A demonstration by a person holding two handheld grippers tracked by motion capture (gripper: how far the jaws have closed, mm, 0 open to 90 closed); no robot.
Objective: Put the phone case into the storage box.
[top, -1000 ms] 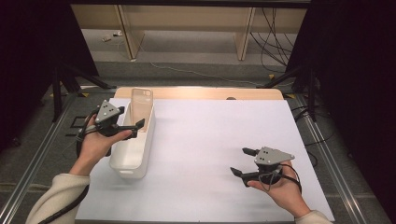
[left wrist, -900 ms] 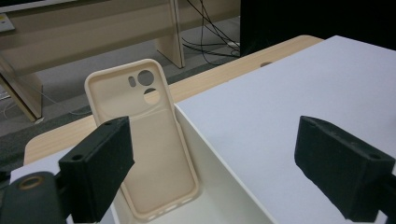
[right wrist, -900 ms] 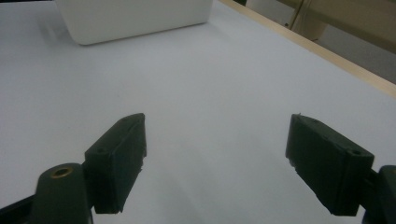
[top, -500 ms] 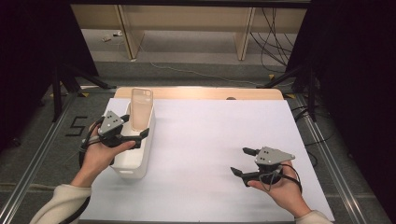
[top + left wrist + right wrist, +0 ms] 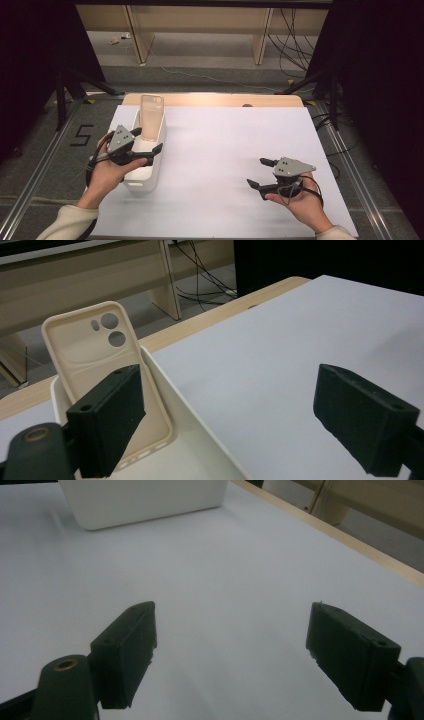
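The right gripper (image 5: 261,173) rests low over the bare white desk (image 5: 235,150), jaws spread and empty. Farther off, the left gripper (image 5: 147,140) straddles the white bin's (image 5: 150,172) near wall, jaws spread, gripping nothing. The phone case (image 5: 151,112) leans upright at the bin's far end, not yet grasped; seizing it looks like the remaining work.

Left gripper (image 5: 145,141): black body, grey three-cornered plate on top, black cable looping behind. Right gripper (image 5: 261,173): same build, grey plate with dark dots, thin black cable. Jaws: blocky black pads with small screw holes. Sleeves (image 5: 70,222): cream, long.
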